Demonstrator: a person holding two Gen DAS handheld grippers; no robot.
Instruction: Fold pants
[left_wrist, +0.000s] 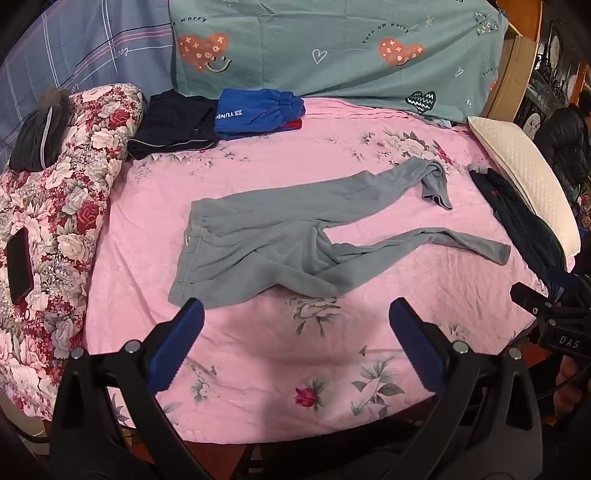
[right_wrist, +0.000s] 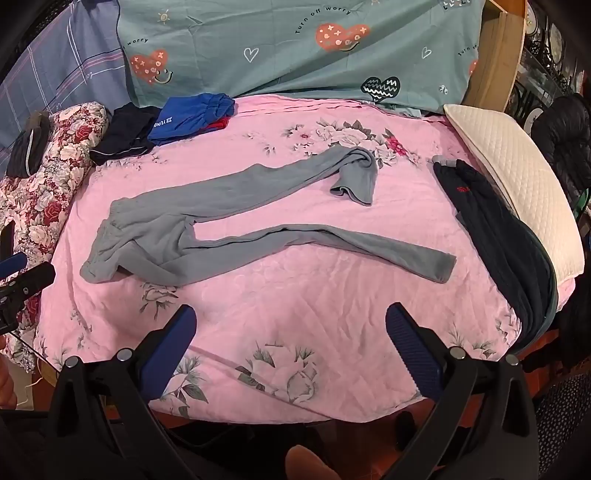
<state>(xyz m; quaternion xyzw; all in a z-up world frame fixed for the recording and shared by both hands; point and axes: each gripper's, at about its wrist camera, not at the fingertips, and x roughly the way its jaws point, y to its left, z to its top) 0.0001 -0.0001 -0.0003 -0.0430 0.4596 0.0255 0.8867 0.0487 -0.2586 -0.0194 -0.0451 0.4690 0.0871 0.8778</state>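
1. Left gripper (left_wrist: 295, 314): nearest item in the left wrist view; blue-padded jaws spread fully apart, nothing between them, hovering over the near edge of the bed and angled down.
2. Right gripper (right_wrist: 290, 321): likewise nearest in the right wrist view; jaws wide apart and empty, angled down at the bedding.
3. Pink floral bedspread (right_wrist: 295, 295): bare stretch lying between both grippers and the garment.
4. Grey pants (left_wrist: 266, 236): lying unfolded on the bedspread, just beyond the grippers, untouched. Long axis runs left to right across both views: waistband at the left, two legs splayed apart to the right. The far leg's cuff (right_wrist: 356, 177) is bunched and turned back on itself; the near leg's cuff (right_wrist: 439, 266) lies flat.
5. Judgement: the waistband (left_wrist: 188, 247) sits just ahead of the left gripper's left finger, so the left hand is nearer the waist; the right gripper is nearer the leg ends. Folding has not begun.
6. Dark garment (right_wrist: 506, 251): at the right edge, against a white pillow (right_wrist: 517, 184).
7. Folded blue shorts (left_wrist: 255, 110) and a dark folded garment (left_wrist: 173, 122): far left, well apart from the pants.
8. Floral quilt (left_wrist: 55, 206): rolled at the left.
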